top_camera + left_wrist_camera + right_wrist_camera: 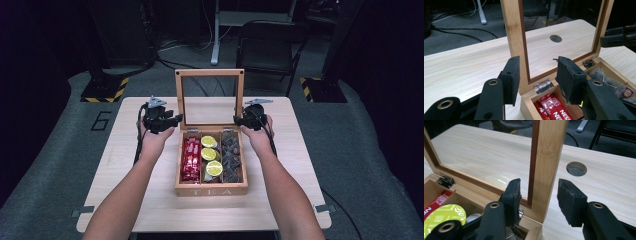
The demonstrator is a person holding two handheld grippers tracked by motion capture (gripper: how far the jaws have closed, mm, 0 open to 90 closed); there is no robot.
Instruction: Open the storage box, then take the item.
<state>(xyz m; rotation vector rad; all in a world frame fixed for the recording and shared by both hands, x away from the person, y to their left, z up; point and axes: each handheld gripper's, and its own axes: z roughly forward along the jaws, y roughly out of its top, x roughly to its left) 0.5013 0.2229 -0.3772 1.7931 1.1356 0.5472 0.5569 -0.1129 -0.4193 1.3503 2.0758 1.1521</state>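
step in hand, as i read it: the lid of the wooden tea box (211, 170) is up and being let go. the box sits mid-desk on the pale wood desk (125, 165), its glass-paned bamboo lid (210, 75) standing upright on its hinges, roughly vertical.

left hand-held gripper (172, 119) is at the lid's left upright, right hand-held gripper (240, 120) at the right upright. in the left gripper view the jaws straddle the left frame post w/ a gap on both sides, pads not pressing, so released. the left hand-held gripper (537, 75) has the post and silver hinge (544, 86) between its pads. in the right gripper view same story: right hand-held gripper (539, 200) straddles the post, far pad clearly apart from the wood, near pad close but i can't see it pressing; released too.

next move, prob: back both grippers off the posts w/o nudging the lid, which could tip shut if bumped. then go for the contents.

views differ: high view gives the whole layout, i.e. three compartments w/ red sachets (191, 159), lime-green round capsules (210, 155) and dark wrapped tea bags (231, 159), plus "tea" on the front wall. gripper views give the pad-to-post gaps that the high view is too small to show. left gripper view also reads "nes.." on the red sachets (550, 107) and catches the other gripper far right. right gripper view shows a round cable hole (576, 168) in the desk.
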